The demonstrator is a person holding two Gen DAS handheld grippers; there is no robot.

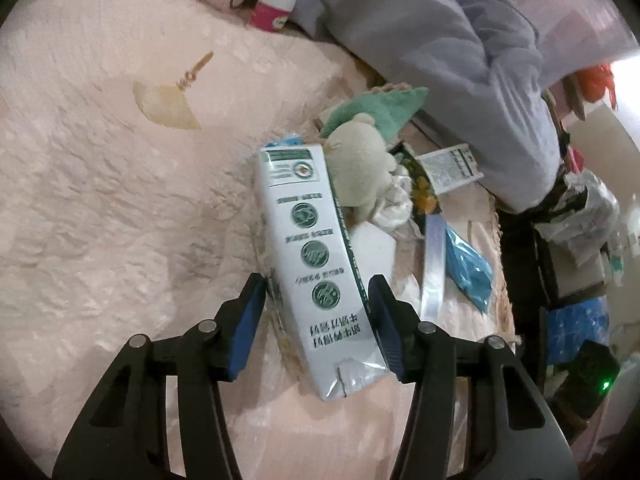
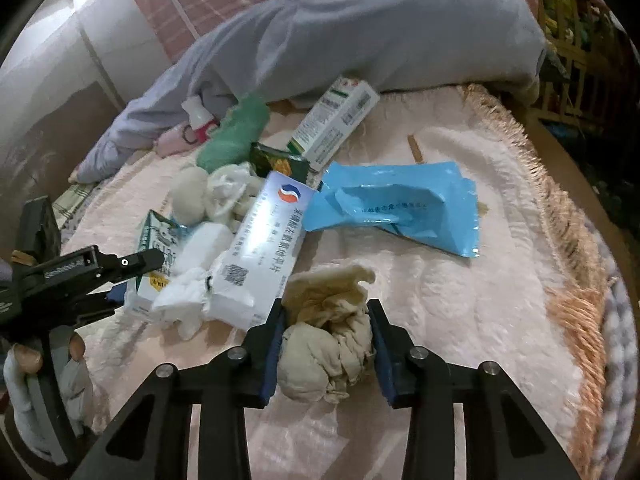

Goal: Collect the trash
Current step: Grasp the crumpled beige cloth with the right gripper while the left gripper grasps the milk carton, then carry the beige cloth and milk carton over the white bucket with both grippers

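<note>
A tall white carton [image 1: 308, 216] with green round marks lies on the fluffy pink rug [image 1: 100, 200]. My left gripper [image 1: 316, 284] is shut on its lower half, one blue pad on each long side. The right wrist view shows that gripper [image 2: 138, 276] from the side, on the same carton [image 2: 154, 232]. My right gripper [image 2: 326, 308] is shut on a crumpled beige tissue wad [image 2: 320, 356] that bulges out between its pads. Beyond it lie a white medicine box [image 2: 264, 240], white tissues [image 2: 180, 300] and a torn blue plastic bag [image 2: 400, 204].
A cream plush toy [image 1: 360, 164] and a green cloth [image 1: 380, 108] touch the carton's far end. A grey-lilac blanket [image 1: 440, 40] covers the back, with a pink-labelled bottle [image 1: 276, 4] beside it. The rug's fringed edge [image 2: 560, 220] runs along the right. A hand [image 2: 28, 356] holds the left gripper.
</note>
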